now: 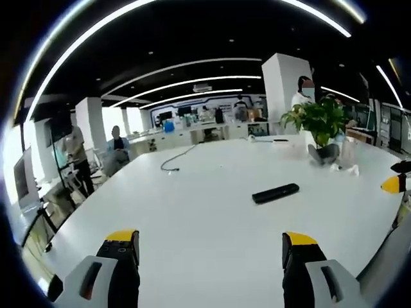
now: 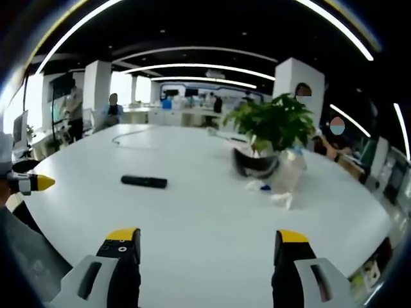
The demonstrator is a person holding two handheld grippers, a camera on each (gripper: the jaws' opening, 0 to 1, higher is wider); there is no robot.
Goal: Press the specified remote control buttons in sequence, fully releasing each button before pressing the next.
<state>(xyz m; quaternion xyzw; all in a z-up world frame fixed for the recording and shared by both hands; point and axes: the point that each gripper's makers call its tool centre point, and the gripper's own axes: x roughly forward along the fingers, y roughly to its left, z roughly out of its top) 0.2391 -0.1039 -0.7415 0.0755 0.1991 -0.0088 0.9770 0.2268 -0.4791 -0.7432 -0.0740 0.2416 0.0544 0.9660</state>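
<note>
Now one black remote [image 1: 275,193] on white table [image 1: 192,212], one potted plant [image 2: 270,138], left claw [image 1: 211,247] released, right claw [image 2: 209,247] released.

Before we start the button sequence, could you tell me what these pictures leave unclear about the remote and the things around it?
- Remote control: too small and dark in both gripper views, so no buttons or labels can be made out.
- Potted plant: its leaves hide the table behind it in the right gripper view.
- Small white items by the pot: too blurred to identify.
- Cable: too thin to see where it ends.
</note>
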